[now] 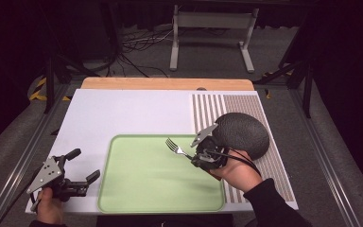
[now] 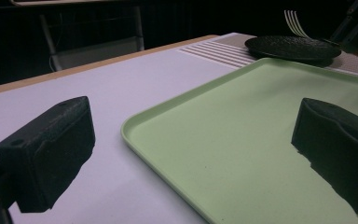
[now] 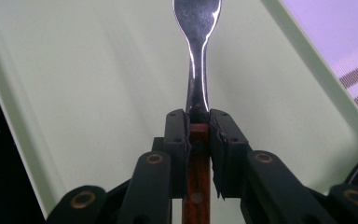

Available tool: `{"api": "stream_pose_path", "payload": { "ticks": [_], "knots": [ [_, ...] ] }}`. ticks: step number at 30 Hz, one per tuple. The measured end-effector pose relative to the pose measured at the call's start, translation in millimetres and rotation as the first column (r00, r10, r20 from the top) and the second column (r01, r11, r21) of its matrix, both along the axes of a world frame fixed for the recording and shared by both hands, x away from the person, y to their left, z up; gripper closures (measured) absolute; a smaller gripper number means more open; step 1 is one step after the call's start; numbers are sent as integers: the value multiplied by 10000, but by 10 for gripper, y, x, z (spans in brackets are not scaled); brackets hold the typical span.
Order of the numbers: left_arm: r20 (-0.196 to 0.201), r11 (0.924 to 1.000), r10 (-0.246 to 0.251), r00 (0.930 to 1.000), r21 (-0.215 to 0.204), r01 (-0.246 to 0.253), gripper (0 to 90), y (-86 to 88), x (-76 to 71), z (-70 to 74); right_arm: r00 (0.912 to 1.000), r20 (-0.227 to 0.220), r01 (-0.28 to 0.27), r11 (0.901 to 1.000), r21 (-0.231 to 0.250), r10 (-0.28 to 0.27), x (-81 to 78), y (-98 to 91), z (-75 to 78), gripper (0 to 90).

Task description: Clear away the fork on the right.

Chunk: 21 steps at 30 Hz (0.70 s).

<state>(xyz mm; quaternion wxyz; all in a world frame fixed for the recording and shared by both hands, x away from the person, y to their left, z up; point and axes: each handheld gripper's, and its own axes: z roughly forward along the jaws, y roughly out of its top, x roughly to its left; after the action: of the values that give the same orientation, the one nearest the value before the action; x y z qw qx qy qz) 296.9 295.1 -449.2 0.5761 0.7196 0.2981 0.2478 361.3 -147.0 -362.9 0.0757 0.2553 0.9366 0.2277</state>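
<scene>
The fork (image 1: 176, 148) is in my right tongs (image 1: 192, 156), clenched on the place where its wooden handle meets the metal neck, and it hangs in the air above the green tray (image 1: 137, 198), with the prongs pointing away from my hand toward the tray's far left part. In the right gripper view the fork (image 3: 197, 70) stands straight out between the two pads, which press it from both sides. Behind my right hand lies the dark round plate (image 1: 246, 132), on the striped mat (image 1: 208, 106) at the right side of the white worktop (image 1: 123, 109). My left tongs (image 1: 86, 165) are released and hold nothing; they rest low beside the tray's near left corner. I think the main risk is that the fork turns in the grip, because the pads hold only a narrow part and the long metal end is heavy. If I lower it too fast, the prongs may hit the tray and push the fork out of the pads.
</scene>
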Motion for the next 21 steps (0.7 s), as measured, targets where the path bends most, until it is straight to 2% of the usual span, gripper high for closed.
{"api": "stream_pose_path", "payload": {
  "ticks": [4,5,6,7,8,10,16,21],
  "knots": [
    [0,10000,3,10000,-5,-3,1,0,0,0,9980,-138,614,9981,60,-613,-19,22,5,779],
    [-4,10000,5,10000,-10,-5,1,1,0,0,9949,-193,996,9950,115,-994,-18,27,5,779],
    [-4,10000,5,10000,-10,-5,1,1,0,0,9949,-193,996,9950,115,-994,-18,27,5,779],
    [-8,10000,-34,10000,-26,34,1,0,0,0,9892,-354,1437,9890,341,-1425,-6,27,5,779],
    [-8,10000,-34,10000,-26,34,1,0,0,0,9892,-354,1437,9890,341,-1425,-6,27,5,779],
    [-14,10000,-66,10000,14,66,1,0,2,1,9786,-715,1972,9786,593,-1929,13,27,-11,779],
    [-9,10000,-57,10000,0,57,1,3,0,1,9676,-580,2486,9676,445,-2459,26,52,-60,779],
    [-15,10000,-60,10000,-6,60,1,4,1,0,9628,-446,2683,9623,442,-2664,31,55,-77,779]
  ]
}}
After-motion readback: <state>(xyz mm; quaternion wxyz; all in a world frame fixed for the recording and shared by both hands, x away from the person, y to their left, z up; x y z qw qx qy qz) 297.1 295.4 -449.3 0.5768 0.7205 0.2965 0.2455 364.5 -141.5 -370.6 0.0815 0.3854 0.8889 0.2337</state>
